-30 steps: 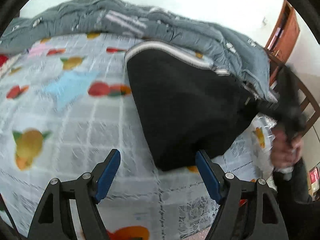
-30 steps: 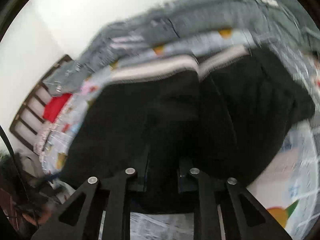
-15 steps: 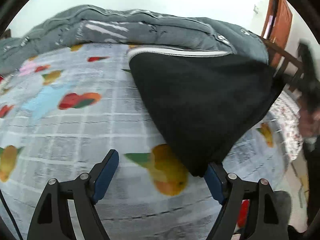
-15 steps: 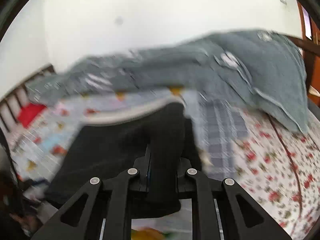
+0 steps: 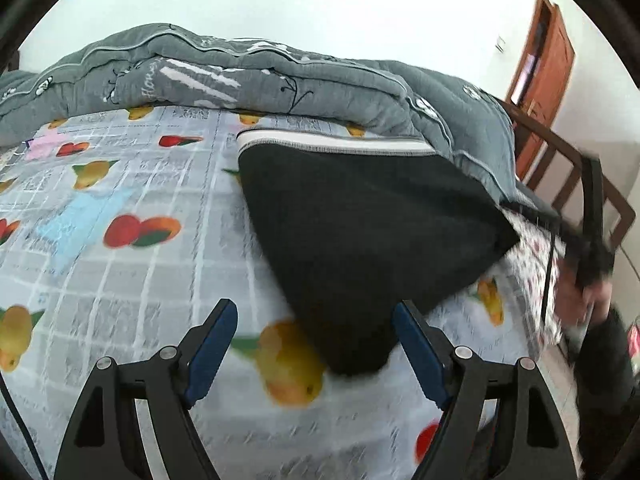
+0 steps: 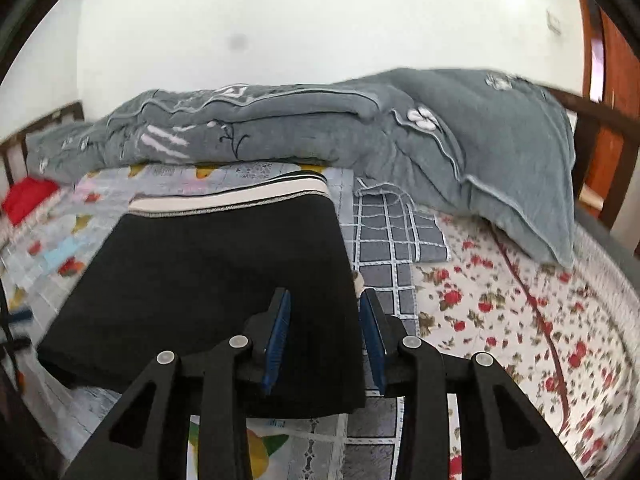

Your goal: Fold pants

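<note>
The black pants (image 5: 360, 232) lie folded flat on the bed, their white-striped waistband (image 5: 336, 146) toward the grey quilt. My left gripper (image 5: 316, 344) is open and empty, just in front of the pants' near corner. In the right wrist view the pants (image 6: 200, 280) lie as a flat black rectangle. My right gripper (image 6: 324, 320) is open, its blue pads on either side of the pants' near right edge without pinching it. The right gripper (image 5: 592, 240) also shows in the left wrist view, at the far right.
A rolled grey quilt (image 5: 240, 76) lies along the back of the bed. A fruit-print sheet (image 5: 120, 240) covers the left, a rose-print sheet (image 6: 520, 320) the right. A grey checked cloth (image 6: 392, 248) lies beside the pants. A wooden bed rail (image 5: 568, 176) and door stand at right.
My right gripper has laid the pants down and opened, letting go of them. The pants went from lifted to lying flat. My left gripper stayed open and drew back a little.
</note>
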Demonstrator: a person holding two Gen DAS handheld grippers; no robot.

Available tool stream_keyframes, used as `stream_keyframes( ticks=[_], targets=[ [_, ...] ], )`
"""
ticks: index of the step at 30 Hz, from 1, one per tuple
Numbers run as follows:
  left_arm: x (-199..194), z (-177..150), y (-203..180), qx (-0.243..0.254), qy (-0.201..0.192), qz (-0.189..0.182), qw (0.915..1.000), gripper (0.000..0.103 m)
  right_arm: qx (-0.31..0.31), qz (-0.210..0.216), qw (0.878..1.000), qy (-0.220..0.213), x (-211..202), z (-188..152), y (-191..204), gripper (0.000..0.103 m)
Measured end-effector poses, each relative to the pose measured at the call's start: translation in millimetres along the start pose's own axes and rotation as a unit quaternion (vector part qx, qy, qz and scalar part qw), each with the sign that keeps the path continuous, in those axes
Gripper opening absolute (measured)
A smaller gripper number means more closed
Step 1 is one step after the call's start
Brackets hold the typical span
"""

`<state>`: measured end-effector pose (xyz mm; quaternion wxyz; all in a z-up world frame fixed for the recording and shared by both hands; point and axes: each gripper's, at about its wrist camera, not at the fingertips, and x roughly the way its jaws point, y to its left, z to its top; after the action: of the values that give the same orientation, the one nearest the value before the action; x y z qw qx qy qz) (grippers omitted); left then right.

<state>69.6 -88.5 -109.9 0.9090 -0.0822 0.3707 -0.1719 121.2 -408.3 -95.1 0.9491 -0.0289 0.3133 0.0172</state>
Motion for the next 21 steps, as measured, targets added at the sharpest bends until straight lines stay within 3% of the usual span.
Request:
stream_keyframes(
  ticks=[5, 7, 11, 14, 17, 21],
  targets=[
    [53.1, -4.7, -13.2, 0.028, 0.081, 0.047, 0.9952, 0.080, -0.010, -0.018, 0.995, 0.093, 49.8, -40.5, 6.0, 0.035],
    [54.8, -14.3, -13.1, 0.023, 0.070, 0.046, 0.9962, 0.081, 0.003, -0.010, 0.997, 0.082, 45.2, -45.1, 0.0, 0.035],
    [45.0, -0.2, -2.1, 0.007, 0.059, 0.002, 0.9982, 0.079, -0.010, 0.001, 0.996, 0.087, 31.6, -25.4, -6.2, 0.036],
    [50.9, 21.4, 16.6, -0.020, 0.050, -0.005, 0.9986, 0.078, 0.014, 0.011, 0.999, 0.046, 25.2, 4.7, -19.1, 0.055],
    [69.6, 44.6, 35.4, -0.045, 0.059, -0.024, 0.9970, 0.078, 0.034, 0.022, 0.998, 0.054, 47.0, 28.5, -25.0, 0.056],
    [101.6, 64.7, 56.4, -0.080, 0.070, -0.065, 0.9922, 0.075, 0.061, 0.026, 0.993, 0.094, 97.1, 46.9, -35.1, 0.056]
  ],
)
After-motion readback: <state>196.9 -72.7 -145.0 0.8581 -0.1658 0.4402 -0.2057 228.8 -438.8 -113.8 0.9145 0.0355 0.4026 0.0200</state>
